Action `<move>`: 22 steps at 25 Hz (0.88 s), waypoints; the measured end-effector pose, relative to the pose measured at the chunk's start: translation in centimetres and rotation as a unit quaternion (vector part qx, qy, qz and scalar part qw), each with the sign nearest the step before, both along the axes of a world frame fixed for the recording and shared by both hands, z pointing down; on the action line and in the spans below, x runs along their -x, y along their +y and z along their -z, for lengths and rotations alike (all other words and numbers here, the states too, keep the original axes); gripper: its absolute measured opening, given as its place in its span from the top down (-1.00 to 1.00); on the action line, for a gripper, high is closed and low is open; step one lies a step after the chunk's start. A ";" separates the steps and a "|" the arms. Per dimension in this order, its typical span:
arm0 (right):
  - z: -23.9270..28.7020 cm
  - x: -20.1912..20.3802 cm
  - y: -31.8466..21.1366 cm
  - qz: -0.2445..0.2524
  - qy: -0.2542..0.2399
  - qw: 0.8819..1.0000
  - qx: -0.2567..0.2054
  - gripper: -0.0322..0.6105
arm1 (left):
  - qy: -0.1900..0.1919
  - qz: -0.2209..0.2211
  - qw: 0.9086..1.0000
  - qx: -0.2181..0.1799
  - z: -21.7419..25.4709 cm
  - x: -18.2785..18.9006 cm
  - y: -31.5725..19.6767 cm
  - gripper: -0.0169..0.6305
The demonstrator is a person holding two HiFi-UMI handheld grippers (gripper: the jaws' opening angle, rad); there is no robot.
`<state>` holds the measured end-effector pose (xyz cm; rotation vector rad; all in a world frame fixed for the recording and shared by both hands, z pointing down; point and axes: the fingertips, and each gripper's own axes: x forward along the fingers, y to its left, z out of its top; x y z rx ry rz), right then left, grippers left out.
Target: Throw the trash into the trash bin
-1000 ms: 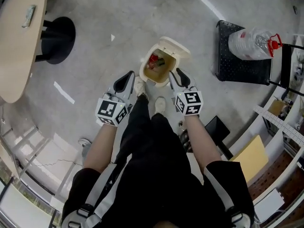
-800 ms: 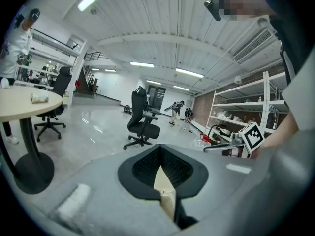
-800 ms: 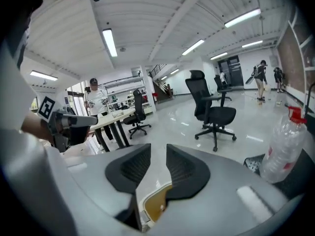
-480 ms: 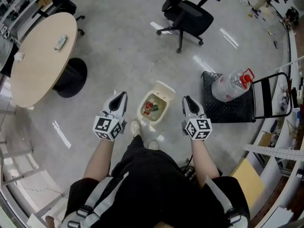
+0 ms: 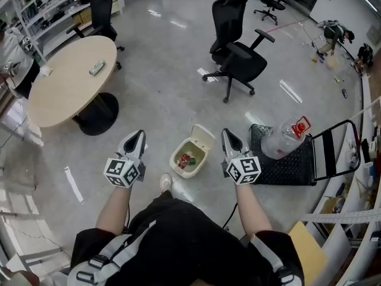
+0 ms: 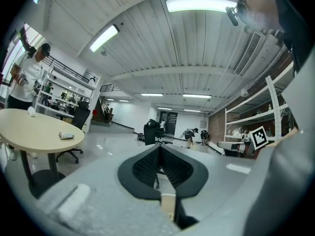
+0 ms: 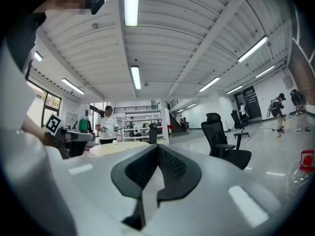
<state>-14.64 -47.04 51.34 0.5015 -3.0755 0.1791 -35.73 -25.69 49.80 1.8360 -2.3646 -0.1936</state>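
A round wooden table (image 5: 62,85) stands at the left of the grey floor (image 5: 161,100). The left gripper (image 5: 137,136) hangs in the air, jaws pressed together on nothing, and its cube shows black-and-white square markers. Between the two grippers the cream trash bin (image 5: 177,161) sits on the floor with its lid tipped back. The trash (image 5: 186,159), red and green pieces, lies inside it. The right gripper (image 5: 227,136) has just closed its jaws, which are clenched and empty. Farther right, a clear water jug (image 5: 283,139) with a red cap lies on a black cart (image 5: 292,168).
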 end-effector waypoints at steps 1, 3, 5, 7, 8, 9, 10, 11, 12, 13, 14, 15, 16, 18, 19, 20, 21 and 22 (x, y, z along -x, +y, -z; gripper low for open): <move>0.4 0.2 0.8 0.003 -0.013 1.000 0.004 0.88 | -0.002 0.009 1.000 -0.002 0.3 -0.2 0.9 0.94; 1.6 0.9 3.1 0.019 -0.041 0.999 0.010 0.88 | -0.007 0.025 1.000 -0.005 0.9 -0.6 2.9 0.94; 2.4 1.5 5.5 0.049 -0.062 0.997 0.014 0.88 | -0.009 0.041 0.999 -0.009 1.6 -0.8 4.8 0.94; 3.2 1.6 7.3 0.069 -0.083 0.993 0.037 0.88 | -0.017 0.071 0.997 -0.017 2.6 -0.5 7.1 0.94; 3.6 1.5 8.0 0.072 -0.095 0.992 0.048 0.88 | -0.022 0.092 0.995 -0.023 3.1 0.0 8.5 0.94; 4.0 1.4 8.7 0.073 -0.105 0.990 0.053 0.88 | -0.023 0.111 0.993 -0.032 3.5 0.5 9.9 0.94; 4.3 1.4 9.4 0.074 -0.108 0.990 0.052 0.88 | -0.022 0.123 0.991 -0.041 3.8 0.8 11.2 0.94; 4.3 1.3 10.0 0.075 -0.107 0.990 0.047 0.88 | -0.021 0.130 0.990 -0.050 4.0 1.0 12.3 0.94; 4.3 1.3 10.6 0.075 -0.103 0.991 0.043 0.88 | -0.023 0.131 0.989 -0.056 4.2 1.1 13.2 0.94; 4.2 1.2 11.0 0.073 -0.100 0.991 0.041 0.88 | -0.028 0.132 0.989 -0.061 4.4 1.1 14.0 0.94; 4.2 1.2 11.2 0.066 -0.101 0.992 0.043 0.88 | -0.037 0.135 0.988 -0.065 4.7 1.1 14.8 0.94; 4.4 1.3 11.3 0.057 -0.107 0.992 0.047 0.88 | -0.045 0.141 0.987 -0.069 5.0 1.2 15.6 0.94; 4.8 1.5 11.5 0.049 -0.113 0.991 0.051 0.88 | -0.052 0.145 0.985 -0.072 5.3 1.4 16.4 0.94; 5.5 2.6 12.5 0.042 -0.122 0.990 0.051 0.88 | -0.055 0.148 0.984 -0.079 5.7 1.7 18.0 0.94; 5.9 3.3 13.4 0.045 -0.123 0.990 0.048 0.88 | -0.054 0.146 0.985 -0.081 5.8 1.9 19.0 0.94; 6.2 4.1 14.5 0.052 -0.121 0.990 0.044 0.88 | -0.054 0.144 0.985 -0.083 6.0 2.1 20.1 0.94; 6.4 4.8 15.8 0.060 -0.117 0.991 0.039 0.88 | -0.054 0.142 0.985 -0.083 6.2 2.4 21.4 0.94; 6.4 5.4 17.1 0.068 -0.111 0.991 0.033 0.88 | -0.055 0.142 0.985 -0.082 6.2 2.8 22.7 0.94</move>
